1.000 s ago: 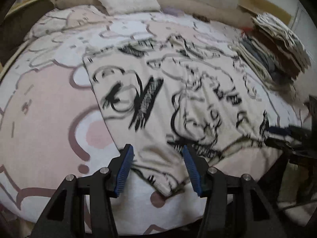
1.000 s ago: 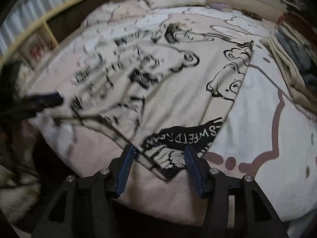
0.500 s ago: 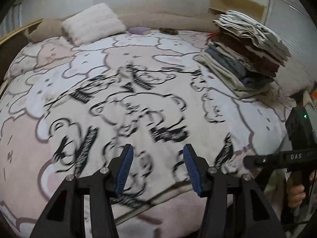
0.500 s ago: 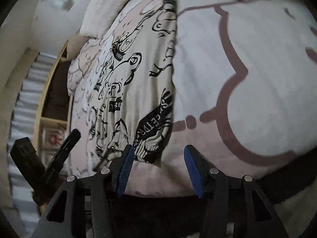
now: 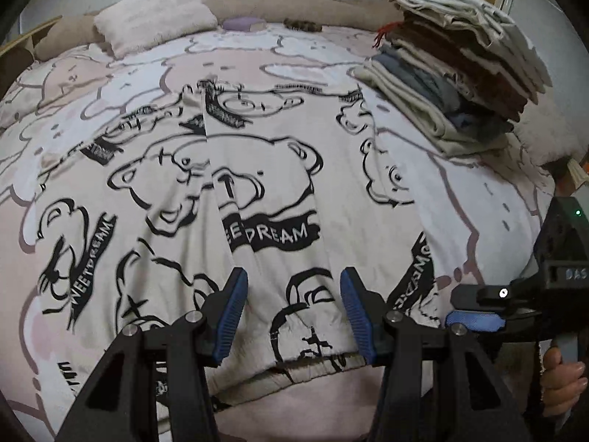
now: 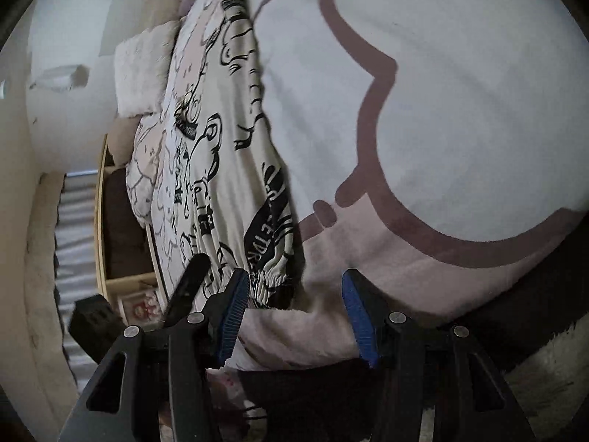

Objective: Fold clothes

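Printed pants [image 5: 265, 199] spread flat on bed [image 5: 478, 191], centre of left view, waistband at lower edge; no fold made yet. Folded stack [image 5: 452, 62] upper right: earlier garments done. Left gripper [image 5: 291, 316] and right gripper [image 6: 291, 316]: fingers released, grasping nothing.

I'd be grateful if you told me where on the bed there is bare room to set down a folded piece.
Bare blanket lies between the printed garment and the stack of folded clothes. Another free strip runs behind the garment, toward the pillow. The middle is taken by the spread garment, and the far right corner by the stack.
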The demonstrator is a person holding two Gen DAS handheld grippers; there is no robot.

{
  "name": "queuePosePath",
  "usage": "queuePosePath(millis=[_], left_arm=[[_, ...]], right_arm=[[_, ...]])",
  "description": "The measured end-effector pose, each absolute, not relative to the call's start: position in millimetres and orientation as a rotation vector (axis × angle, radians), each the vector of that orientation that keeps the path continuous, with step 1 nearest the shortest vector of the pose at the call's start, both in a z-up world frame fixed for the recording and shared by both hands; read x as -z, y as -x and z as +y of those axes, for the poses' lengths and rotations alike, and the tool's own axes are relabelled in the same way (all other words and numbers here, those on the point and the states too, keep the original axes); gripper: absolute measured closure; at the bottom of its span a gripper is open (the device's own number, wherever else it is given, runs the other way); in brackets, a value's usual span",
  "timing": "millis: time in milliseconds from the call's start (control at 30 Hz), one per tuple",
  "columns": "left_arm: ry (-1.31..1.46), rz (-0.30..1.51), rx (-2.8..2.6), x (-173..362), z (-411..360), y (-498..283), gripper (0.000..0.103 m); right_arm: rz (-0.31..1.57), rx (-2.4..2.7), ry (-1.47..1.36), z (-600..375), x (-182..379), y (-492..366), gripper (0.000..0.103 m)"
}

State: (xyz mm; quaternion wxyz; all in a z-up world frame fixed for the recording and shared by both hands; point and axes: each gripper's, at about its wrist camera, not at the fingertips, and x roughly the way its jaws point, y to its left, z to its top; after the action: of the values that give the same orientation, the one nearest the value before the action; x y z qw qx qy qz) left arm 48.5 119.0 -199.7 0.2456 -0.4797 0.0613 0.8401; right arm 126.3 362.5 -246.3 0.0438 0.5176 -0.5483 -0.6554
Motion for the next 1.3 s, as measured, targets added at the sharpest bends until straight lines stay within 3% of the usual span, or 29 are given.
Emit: queuePosePath(millis=[400, 800, 1100, 1133, 1233, 1300], left_arm=[[1.328, 0.285, -2.295, 226, 128, -48, 0.050], [1.304, 0.285, -2.300, 228, 126, -48, 0.050], [1.297, 0.269, -2.301, 228, 125, -49, 0.050], [1.298, 0.267, -2.300, 228, 125, -49, 0.050], [1.297, 0.263, -2.297, 228, 125, -49, 0.050], [1.288, 0.256, -2.297, 227, 124, -49, 0.050]], right_arm=[[-1.674, 2.018, -1.630, 360, 250, -114, 0.050], [-1.575, 2.075, -1.649, 356, 243, -115, 0.048], [-1.799, 1.861, -1.578, 349, 258, -109, 0.048], [-1.834, 1.836, -1.563, 349, 260, -106, 0.051], [-1.836, 1.841, -1.556, 350, 261, -102, 0.089], [-1.811, 1.855, -1.562, 349, 258, -101, 0.091]])
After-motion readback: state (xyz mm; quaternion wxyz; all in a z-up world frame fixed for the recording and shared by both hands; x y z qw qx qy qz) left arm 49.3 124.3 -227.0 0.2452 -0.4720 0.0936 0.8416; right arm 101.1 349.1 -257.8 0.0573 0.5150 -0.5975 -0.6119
